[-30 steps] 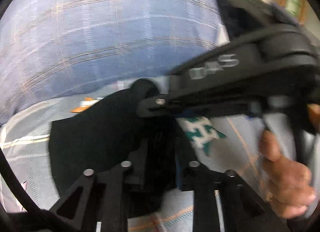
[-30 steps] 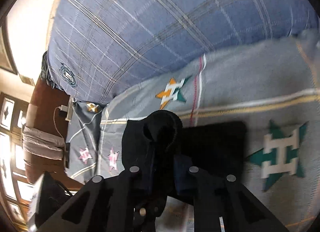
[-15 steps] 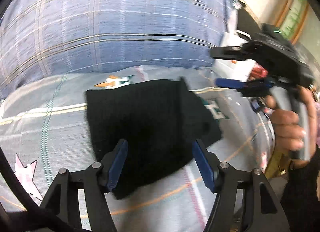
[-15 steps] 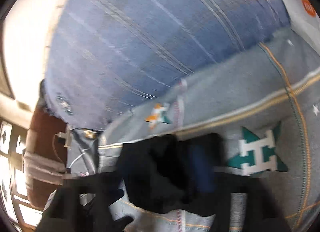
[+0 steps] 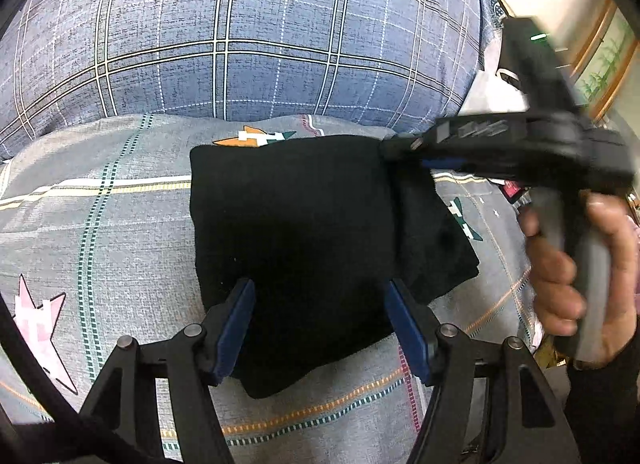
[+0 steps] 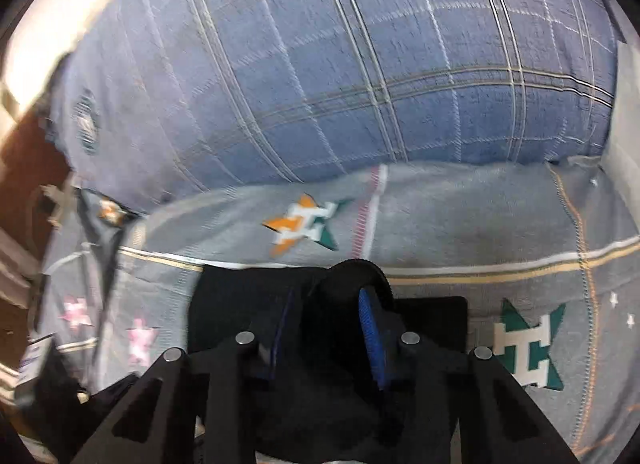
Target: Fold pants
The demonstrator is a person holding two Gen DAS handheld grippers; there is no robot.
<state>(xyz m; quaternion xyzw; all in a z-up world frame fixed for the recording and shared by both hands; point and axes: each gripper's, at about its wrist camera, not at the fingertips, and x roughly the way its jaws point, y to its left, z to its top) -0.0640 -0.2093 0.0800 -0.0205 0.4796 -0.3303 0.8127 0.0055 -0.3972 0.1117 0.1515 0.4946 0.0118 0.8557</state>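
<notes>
Pants folded black on bed; left tool spread above near edge; right tool pinching raised fold at far right corner

The black pants are looking like soft, matt knit cloth. The bedsheet is showing a woven, slightly coarse grey cloth, and the plaid quilt a heathered blue weave. My left gripper is wearing ribbed blue rubbery pads on matt black plastic arms with shiny metal screws.
</notes>
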